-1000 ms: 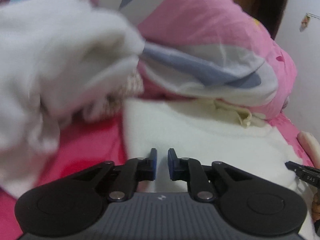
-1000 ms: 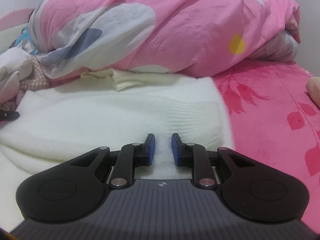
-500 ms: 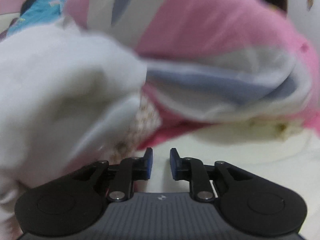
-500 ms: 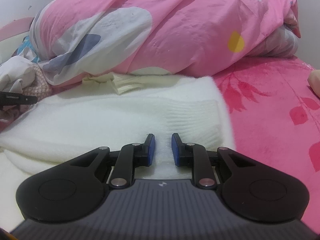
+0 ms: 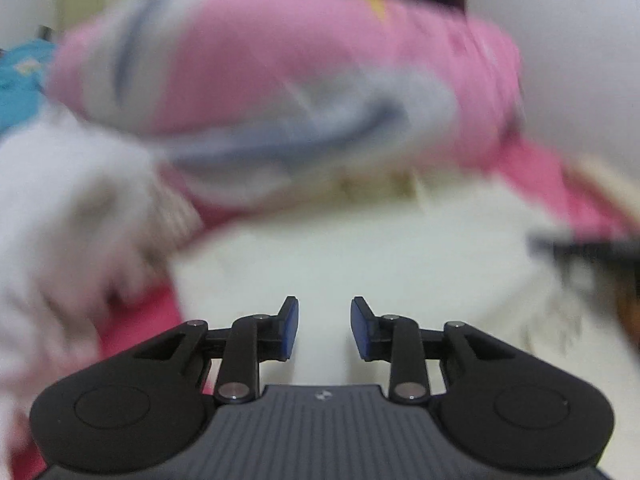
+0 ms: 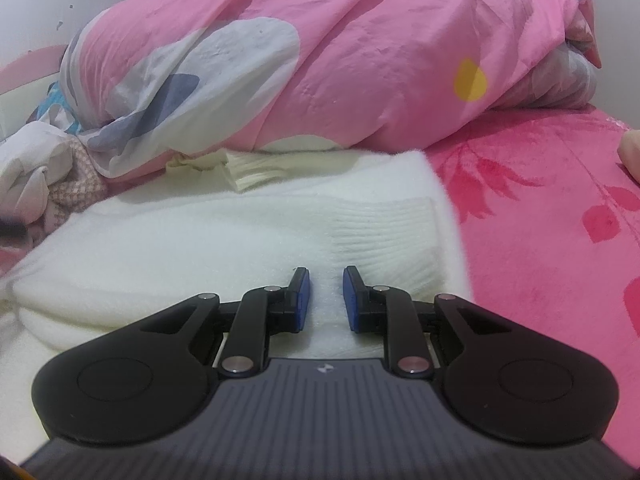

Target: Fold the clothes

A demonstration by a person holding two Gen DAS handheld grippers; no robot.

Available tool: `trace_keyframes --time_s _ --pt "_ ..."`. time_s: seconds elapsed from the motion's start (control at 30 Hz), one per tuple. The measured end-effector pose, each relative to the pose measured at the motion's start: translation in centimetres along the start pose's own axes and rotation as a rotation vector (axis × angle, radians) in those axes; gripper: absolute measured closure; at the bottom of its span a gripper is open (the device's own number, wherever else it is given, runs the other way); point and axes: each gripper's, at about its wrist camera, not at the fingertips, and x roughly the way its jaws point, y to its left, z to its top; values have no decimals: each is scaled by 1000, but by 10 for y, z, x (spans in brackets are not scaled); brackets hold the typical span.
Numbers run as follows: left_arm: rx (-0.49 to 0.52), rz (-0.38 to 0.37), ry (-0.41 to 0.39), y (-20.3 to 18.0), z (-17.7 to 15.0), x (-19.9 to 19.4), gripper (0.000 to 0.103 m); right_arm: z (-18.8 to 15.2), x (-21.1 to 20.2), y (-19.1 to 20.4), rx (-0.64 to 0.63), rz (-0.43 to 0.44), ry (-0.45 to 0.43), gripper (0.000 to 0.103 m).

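I have the white sweater (image 6: pixel 224 236) lying flat on the pink bed (image 6: pixel 552 200), folded over, its ribbed cuff toward the right edge just ahead of my right gripper (image 6: pixel 323 298). That right gripper sits low over the knit with its jaws a narrow gap apart; white fabric shows in the gap, but I cannot tell whether the pads pinch it. My left gripper (image 5: pixel 324 328) is over the same sweater (image 5: pixel 360 248) in a badly blurred view; its jaws have just been opening, now a moderate gap, and nothing is clamped between them. Behind the sweater lies the bunched pink duvet (image 6: pixel 340 60), and a crumpled white garment (image 6: pixel 28 160) sits at the far left of the bed beside a checked cloth (image 6: pixel 76 188)
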Motion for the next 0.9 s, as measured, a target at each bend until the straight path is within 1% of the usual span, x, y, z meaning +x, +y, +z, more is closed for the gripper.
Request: trace_keyframes --time_s 0.1,0.13,0.2,0.23,0.27,0.3,0.37,0.47,0.53,0.6,0.67,0.7,0.77,0.83,0.9 --pt "-12 22 -21 -4 -21 8 72 0 0 -1 2 2 0 86" --pt "-47 14 -24 -8 -16 7 73 0 0 -1 4 3 -1 86" --pt "-111 -9 -58 -1 -11 -8 74 0 0 -1 7 5 -1 86" --pt "-103 -12 -78 -1 -11 -13 71 0 0 -2 10 7 -3 86" --pt "-78 5 -68 -6 -15 -16 68 0 0 -2 12 9 -4 86" --pt "-49 30 -38 -11 -21 -12 68 -1 0 -3 17 12 -6 86" --pt "-19 56 -31 -14 -29 -4 67 -1 0 -5 29 23 -9 86" --pt "-59 62 -24 -11 -18 -18 67 -1 0 -5 30 24 -9 86" --pt "-114 60 -17 -6 -17 -36 61 -1 0 -6 32 24 -7 86" --pt "-148 92 -11 -3 -24 -62 58 -1 -1 -6 32 23 -2 86" --pt "-205 111 -14 2 -37 -92 54 0 0 -6 31 22 3 86" --pt "-247 103 -11 6 -47 -107 52 1 -1 -5 28 18 10 86" --pt "-345 82 -4 16 -70 -135 51 3 -2 -2 22 10 24 86" --pt "-465 45 15 25 -98 -160 51 5 -3 0 16 1 38 85" --pt "-563 -10 23 31 -128 -183 51 6 -9 3 12 -8 51 85"
